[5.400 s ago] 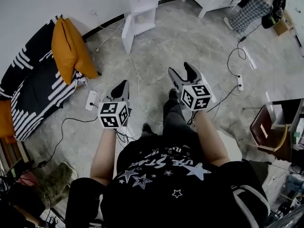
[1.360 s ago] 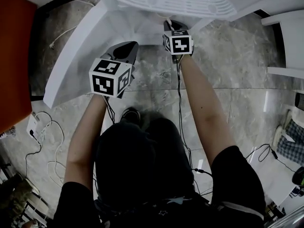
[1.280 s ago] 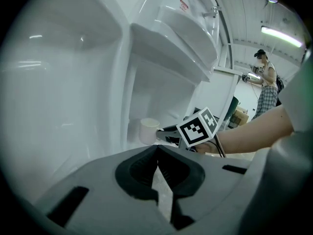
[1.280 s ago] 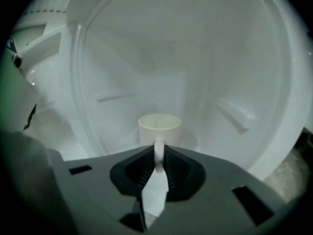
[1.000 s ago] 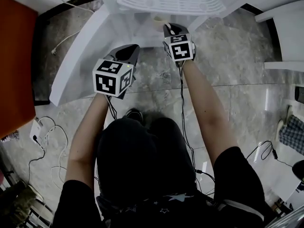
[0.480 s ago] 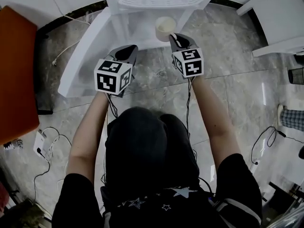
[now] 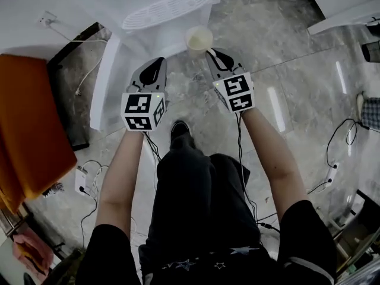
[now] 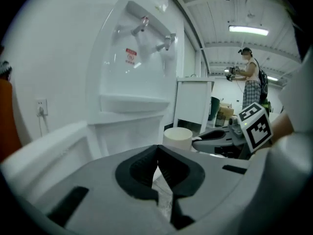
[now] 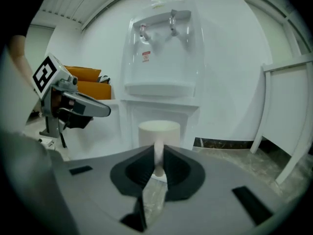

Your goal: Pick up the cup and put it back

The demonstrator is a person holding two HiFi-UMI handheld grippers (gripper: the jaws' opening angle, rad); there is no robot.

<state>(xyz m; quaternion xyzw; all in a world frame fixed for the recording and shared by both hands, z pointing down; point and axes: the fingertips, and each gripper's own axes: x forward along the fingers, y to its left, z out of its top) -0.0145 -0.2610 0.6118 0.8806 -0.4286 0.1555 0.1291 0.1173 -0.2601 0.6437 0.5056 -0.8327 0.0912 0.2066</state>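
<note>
A cream cup (image 7: pixel 199 39) hangs in the air in front of the white water dispenser (image 7: pixel 166 8). My right gripper (image 7: pixel 210 53) is shut on the cup's handle, so the cup (image 9: pixel 159 130) stands upright just beyond the jaws in the right gripper view (image 9: pixel 159 151). To its left, at about the same height, my left gripper (image 7: pixel 155 62) is shut and holds nothing; its jaws meet at the tips (image 8: pixel 157 150). From that side the cup (image 8: pixel 177 137) shows to the right with the right gripper behind it.
The dispenser's lower cabinet door (image 7: pixel 110 82) hangs open on the left. An orange cushion (image 7: pixel 29 123) lies further left, with cables and a power strip (image 7: pixel 83 180) on the stone floor. White furniture (image 9: pixel 288 111) stands to the right. Another person (image 8: pixel 250 77) stands far off.
Both grippers have risen and drawn back from the dispenser's lower cabinet. The cup came out with the right gripper and now hangs higher, in front of the drip tray.
</note>
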